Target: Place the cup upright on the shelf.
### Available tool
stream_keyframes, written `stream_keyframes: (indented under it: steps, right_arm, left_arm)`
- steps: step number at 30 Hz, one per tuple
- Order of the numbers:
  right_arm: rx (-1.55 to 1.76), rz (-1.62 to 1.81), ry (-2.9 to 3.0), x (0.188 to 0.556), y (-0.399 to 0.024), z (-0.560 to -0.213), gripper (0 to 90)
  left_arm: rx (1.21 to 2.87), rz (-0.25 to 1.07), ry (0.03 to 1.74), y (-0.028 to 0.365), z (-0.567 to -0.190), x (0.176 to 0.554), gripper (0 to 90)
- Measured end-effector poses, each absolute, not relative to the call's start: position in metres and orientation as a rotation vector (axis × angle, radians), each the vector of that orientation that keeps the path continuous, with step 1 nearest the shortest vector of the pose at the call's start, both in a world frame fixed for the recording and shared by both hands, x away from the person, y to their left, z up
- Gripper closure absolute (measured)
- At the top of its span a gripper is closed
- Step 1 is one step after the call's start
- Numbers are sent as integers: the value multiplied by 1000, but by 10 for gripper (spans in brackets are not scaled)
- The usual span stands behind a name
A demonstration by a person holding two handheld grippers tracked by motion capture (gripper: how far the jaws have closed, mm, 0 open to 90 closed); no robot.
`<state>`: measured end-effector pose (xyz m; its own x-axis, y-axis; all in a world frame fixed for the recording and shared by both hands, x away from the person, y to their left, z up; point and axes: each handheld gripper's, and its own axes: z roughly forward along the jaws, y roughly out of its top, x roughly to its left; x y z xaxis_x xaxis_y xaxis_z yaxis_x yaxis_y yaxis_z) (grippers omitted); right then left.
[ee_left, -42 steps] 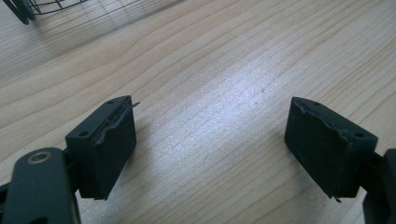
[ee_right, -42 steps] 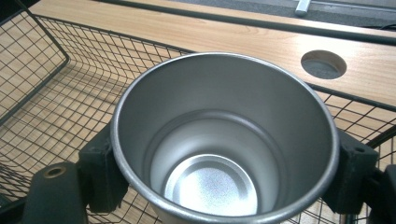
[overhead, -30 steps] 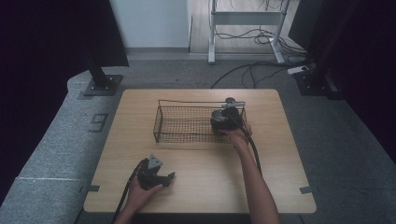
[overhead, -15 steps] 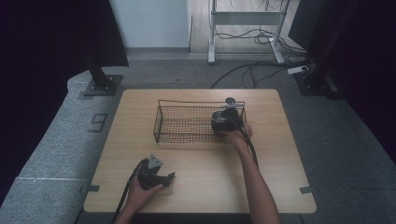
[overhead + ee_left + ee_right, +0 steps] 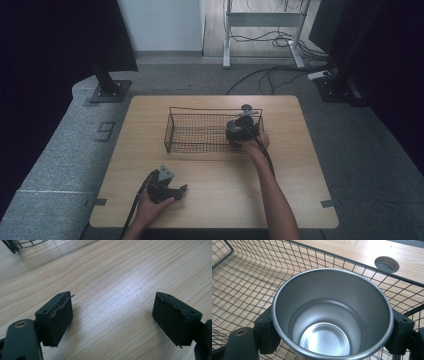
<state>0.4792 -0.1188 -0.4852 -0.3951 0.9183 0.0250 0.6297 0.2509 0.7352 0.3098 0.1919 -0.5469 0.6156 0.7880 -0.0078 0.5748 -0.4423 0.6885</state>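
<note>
Nothing has shifted: right hand-held gripper (image 5: 329, 340) still clamps the steel cup (image 5: 332, 317) inside the wire basket (image 5: 200, 131); left hand-held gripper (image 5: 112, 322) rests wide open on the surface (image 5: 300, 200).

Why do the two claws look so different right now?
The right claw is shut on a shiny metal cup, while the left claw is wide open with nothing between its jaws. The right claw is over the wire basket; the left claw sits low over the bare wooden table. Both have black jaws.
</note>
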Motion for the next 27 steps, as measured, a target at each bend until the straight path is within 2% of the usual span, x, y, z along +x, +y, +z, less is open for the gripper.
stream_keyframes:
  steps: [22,27]
  right_arm:
    - [1394,787,2178,478,-111,-484,158]
    - [1415,784,2176,478,-117,-483,130]
  left_arm:
    - [2176,415,1066,192,-547,310,166]
    - [2176,415,1066,192,-547,310,166]
